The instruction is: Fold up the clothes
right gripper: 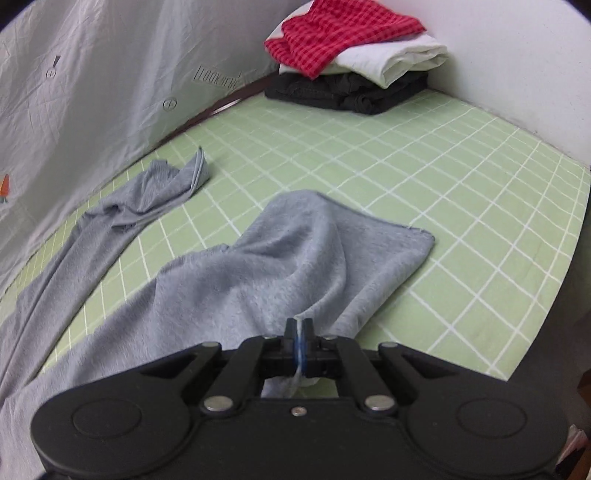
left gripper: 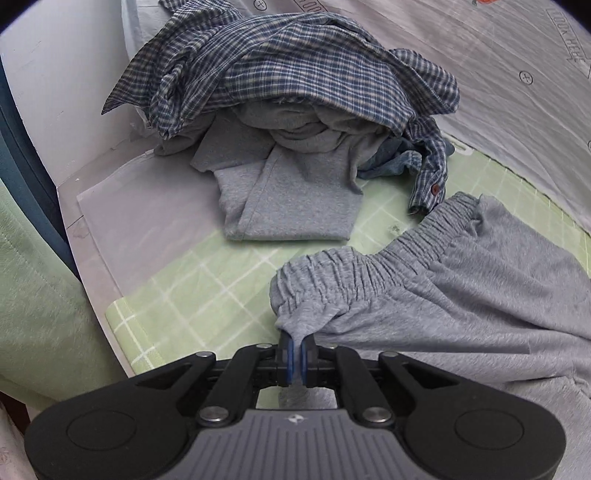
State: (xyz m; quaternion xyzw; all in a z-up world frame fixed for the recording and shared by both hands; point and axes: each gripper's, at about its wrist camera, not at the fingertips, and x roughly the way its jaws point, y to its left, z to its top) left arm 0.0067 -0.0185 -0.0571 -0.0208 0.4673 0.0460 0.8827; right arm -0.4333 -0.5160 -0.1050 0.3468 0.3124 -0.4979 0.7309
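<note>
Grey sweatpants (left gripper: 461, 288) lie on the green checked mat (left gripper: 207, 280). My left gripper (left gripper: 295, 347) is shut on the fabric just below the elastic waistband (left gripper: 369, 273). In the right wrist view my right gripper (right gripper: 299, 332) is shut on the hem end of the near pant leg (right gripper: 295, 258), which bulges up off the mat. The other leg (right gripper: 122, 214) lies flat and rumpled at the left, near the grey sheet.
A pile of unfolded clothes, a blue plaid shirt (left gripper: 288, 70) over grey garments (left gripper: 291, 192), sits beyond the left gripper. A folded stack with a red checked cloth (right gripper: 343, 33) on top stands at the far corner. A grey sheet (right gripper: 92, 74) hangs along the back.
</note>
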